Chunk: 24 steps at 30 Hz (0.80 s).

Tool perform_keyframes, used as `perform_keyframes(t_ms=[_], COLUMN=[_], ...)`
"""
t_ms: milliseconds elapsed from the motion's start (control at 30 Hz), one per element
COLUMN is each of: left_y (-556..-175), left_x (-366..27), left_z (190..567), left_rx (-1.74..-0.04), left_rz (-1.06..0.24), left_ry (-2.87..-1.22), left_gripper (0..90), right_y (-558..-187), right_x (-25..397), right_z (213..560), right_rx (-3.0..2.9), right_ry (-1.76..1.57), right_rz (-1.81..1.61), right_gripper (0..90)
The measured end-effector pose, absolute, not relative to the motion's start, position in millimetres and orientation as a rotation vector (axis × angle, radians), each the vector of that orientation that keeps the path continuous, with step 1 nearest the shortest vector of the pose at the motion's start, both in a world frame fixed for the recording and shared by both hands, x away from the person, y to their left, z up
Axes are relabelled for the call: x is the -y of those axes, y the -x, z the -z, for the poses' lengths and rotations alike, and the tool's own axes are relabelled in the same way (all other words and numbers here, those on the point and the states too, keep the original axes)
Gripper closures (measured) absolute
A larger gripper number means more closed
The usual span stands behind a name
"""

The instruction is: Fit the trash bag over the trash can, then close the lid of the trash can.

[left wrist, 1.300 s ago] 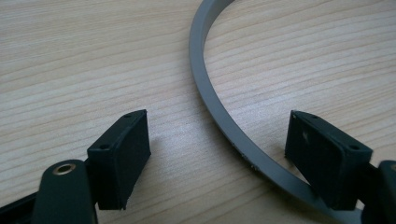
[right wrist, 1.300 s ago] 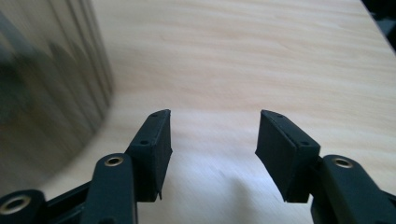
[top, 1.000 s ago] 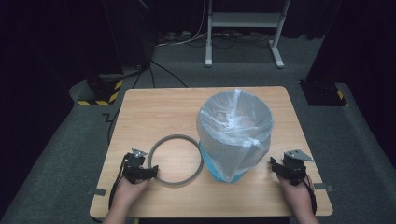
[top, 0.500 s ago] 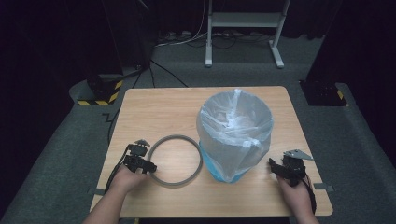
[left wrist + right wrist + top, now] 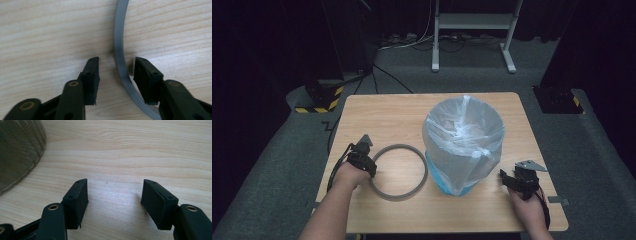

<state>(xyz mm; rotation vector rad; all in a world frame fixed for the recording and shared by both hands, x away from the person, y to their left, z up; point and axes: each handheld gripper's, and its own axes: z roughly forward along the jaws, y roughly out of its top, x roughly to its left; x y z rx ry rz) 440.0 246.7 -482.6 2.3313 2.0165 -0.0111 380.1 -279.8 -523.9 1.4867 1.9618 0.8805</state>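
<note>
A wooden table (image 5: pixel 377 112) is seen from above, with a blue bin (image 5: pixel 447 180) standing on its right half. The bin is lined with a clear plastic bag (image 5: pixel 463 137), whose top is folded out over the rim and hangs down the outside wall; nothing but the crumpled liner can be made out inside. No label, brand or writing can be read on the bin, the bag or the table.

A grey ring (image 5: pixel 398 171) lies flat on the table just to the left of the bin. The left gripper (image 5: pixel 362 159) is held at the ring's left edge. In the left gripper view the jaws are spread apart and are set astride the grey band (image 5: pixel 119 57), one jaw outside the ring and one inside it; whether the inner jaw touches the band cannot be told.

The right gripper (image 5: pixel 518 181) is held low over the table near its front right corner, just right of the bin. In the right gripper view its jaws are spread wide over bare wood, with the bin's bagged wall (image 5: pixel 18 152) shown at the upper left.
</note>
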Motion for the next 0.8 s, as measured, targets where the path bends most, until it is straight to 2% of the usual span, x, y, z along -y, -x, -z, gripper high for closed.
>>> perform_keyframes(t_ms=[333, 400, 567, 800], left_y=[-460, -461, -463, -463], left_x=[-239, -237, -232, -239], left_z=[483, 483, 483, 482], left_rx=[-2.138, -2.126, -2.112, -2.125], left_rz=[0.053, 0.047, 0.029, 0.066], left_ry=[-2.335, -2.353, -2.345, -2.307], left_gripper=[65.1, 66.1, 78.0, 81.6], right_y=[-380, -380, -380, -380], right_x=[279, 279, 279, 279], right_z=[524, 524, 524, 524], right_rx=[-1.959, -1.960, -1.960, -1.963], right_ry=[-1.495, -1.490, -1.490, -1.481], right_rz=[-0.881, -0.880, -0.880, -0.882], right_gripper=[37.9, 37.9, 37.9, 38.5])
